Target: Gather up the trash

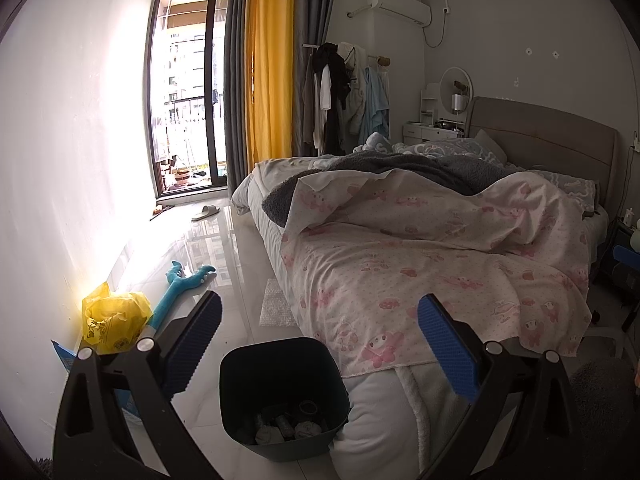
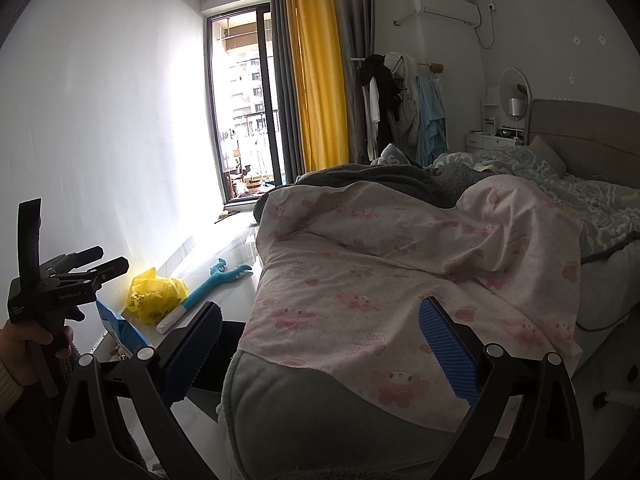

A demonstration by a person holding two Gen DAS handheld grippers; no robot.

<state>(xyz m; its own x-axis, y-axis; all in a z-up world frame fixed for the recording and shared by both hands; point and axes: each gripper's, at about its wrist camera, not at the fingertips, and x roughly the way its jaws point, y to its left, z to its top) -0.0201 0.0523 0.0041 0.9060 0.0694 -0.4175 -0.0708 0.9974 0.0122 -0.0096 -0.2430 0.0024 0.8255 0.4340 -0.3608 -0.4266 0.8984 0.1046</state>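
Observation:
A dark bin stands on the floor at the bed's foot corner, with crumpled scraps in its bottom. My left gripper is open and empty, held above and just behind the bin; it also shows in the right wrist view at the left. A crumpled yellow plastic bag lies by the wall, also in the right wrist view. A blue packet lies beside it. A sheet of bubble wrap lies on the floor by the bed. My right gripper is open and empty over the bed's foot corner.
A bed with a pink patterned cover fills the right side. A blue plush toy lies on the shiny floor near the wall. A slipper lies by the balcony door. The white wall runs along the left.

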